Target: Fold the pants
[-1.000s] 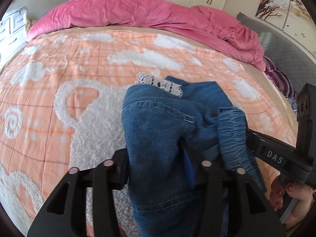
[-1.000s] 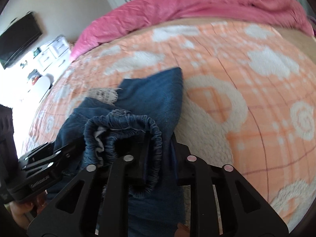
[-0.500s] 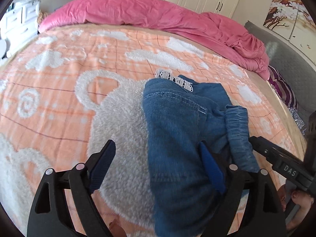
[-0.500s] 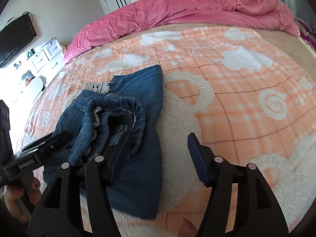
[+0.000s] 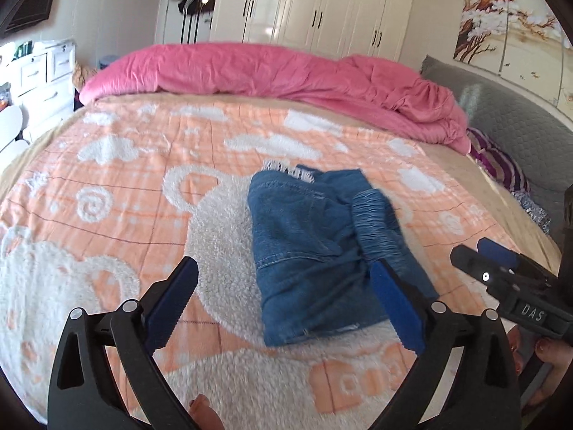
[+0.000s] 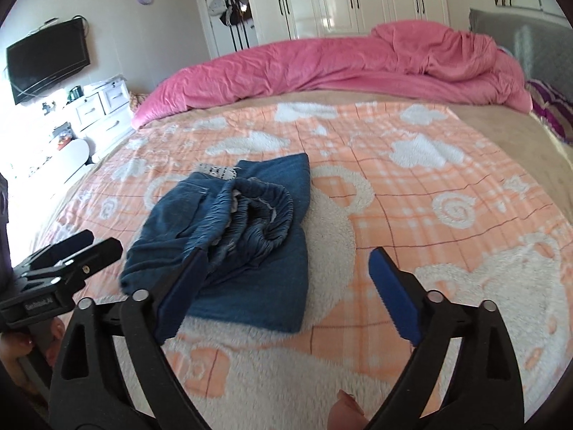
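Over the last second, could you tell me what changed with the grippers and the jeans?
Both the left gripper and the right gripper let go of the jeans, opened wide and pulled back. The jeans dropped onto the orange blanket as a folded bundle. The pink duvet stayed put.

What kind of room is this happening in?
Almost certainly a home bedroom: folded jeans lie on a bed's orange blanket, a pink duvet is bunched behind, and white wardrobes line the wall.

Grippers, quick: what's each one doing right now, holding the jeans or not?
Left gripper: open, holding nothing; the folded jeans lie on the blanket.
Right gripper: open, holding nothing.
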`<state>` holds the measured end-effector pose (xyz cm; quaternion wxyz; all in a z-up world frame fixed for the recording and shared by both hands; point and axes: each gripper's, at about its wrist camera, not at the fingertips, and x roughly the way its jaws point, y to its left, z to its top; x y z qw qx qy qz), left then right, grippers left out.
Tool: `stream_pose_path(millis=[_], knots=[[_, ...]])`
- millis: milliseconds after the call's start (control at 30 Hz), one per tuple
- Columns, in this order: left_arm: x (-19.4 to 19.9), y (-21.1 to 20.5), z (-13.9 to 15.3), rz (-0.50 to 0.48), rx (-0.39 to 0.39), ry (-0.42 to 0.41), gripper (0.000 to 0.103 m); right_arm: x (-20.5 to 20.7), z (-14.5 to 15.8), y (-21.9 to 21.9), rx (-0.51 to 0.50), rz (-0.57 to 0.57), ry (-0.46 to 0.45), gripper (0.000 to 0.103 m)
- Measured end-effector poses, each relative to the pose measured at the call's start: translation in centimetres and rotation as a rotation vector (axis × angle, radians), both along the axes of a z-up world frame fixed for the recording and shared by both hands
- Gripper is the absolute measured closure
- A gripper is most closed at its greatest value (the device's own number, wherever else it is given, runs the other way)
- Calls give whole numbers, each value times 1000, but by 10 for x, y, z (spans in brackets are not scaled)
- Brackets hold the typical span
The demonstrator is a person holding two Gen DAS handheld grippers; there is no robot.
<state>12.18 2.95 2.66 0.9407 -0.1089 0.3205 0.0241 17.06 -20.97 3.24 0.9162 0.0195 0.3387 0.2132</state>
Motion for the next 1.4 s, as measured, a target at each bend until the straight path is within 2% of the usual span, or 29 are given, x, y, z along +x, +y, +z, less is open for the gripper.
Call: stream_pose_path(millis=[200, 367, 900, 1400], knots=[[-27, -5, 6, 12, 14, -25, 5, -29, 13, -5, -25, -6, -70, 10], [-48, -6, 1, 4, 9, -1, 5, -50, 19, -12, -24, -6, -92, 9], [-93, -25, -8, -40, 26, 18, 5, -98, 21, -35, -4, -30, -97, 9], [-114, -34, -21, -57, 40, 55, 5, -125, 10, -43, -3, -23, -81, 9]])
